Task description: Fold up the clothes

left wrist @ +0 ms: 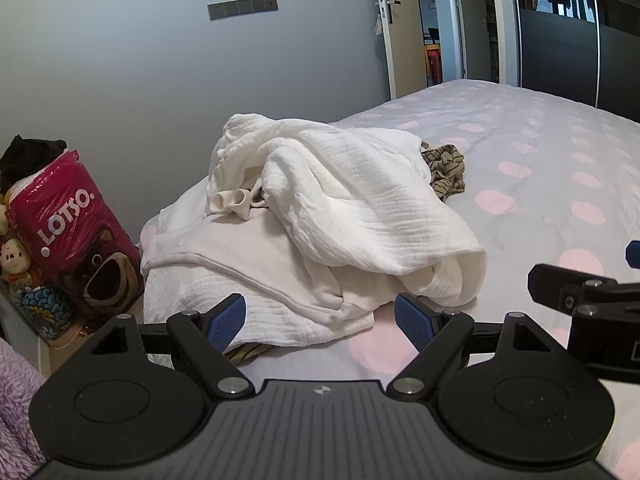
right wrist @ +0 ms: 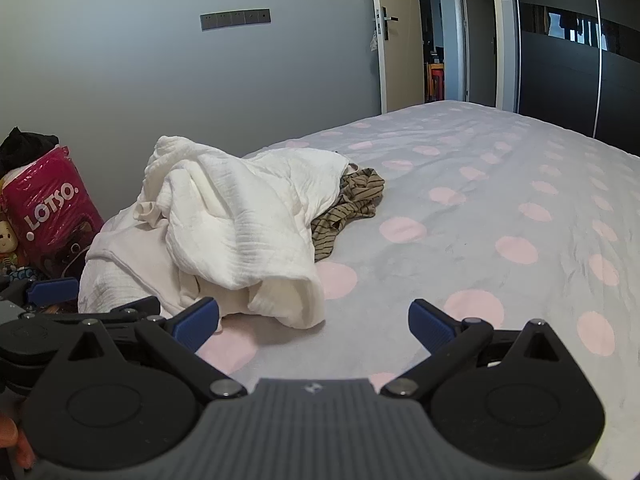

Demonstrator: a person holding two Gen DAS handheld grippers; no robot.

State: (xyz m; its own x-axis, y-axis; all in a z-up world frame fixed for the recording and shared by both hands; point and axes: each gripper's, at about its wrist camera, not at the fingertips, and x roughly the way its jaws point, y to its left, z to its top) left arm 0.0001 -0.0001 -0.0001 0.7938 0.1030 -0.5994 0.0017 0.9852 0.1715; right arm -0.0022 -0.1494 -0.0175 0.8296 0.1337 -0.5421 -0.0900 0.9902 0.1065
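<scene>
White clothes pile (left wrist: 320, 216) lying on bed (left wrist: 540, 184); pink Lotso bag (left wrist: 68, 236) beside pile holding black garment (left wrist: 28, 152); both jaws gaping, empty.

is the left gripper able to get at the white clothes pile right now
Probably yes. The left gripper is open and empty, and the near edge of the white clothes pile lies right ahead of its fingertips on the bed, with nothing between. The right gripper sits off to the side.
</scene>
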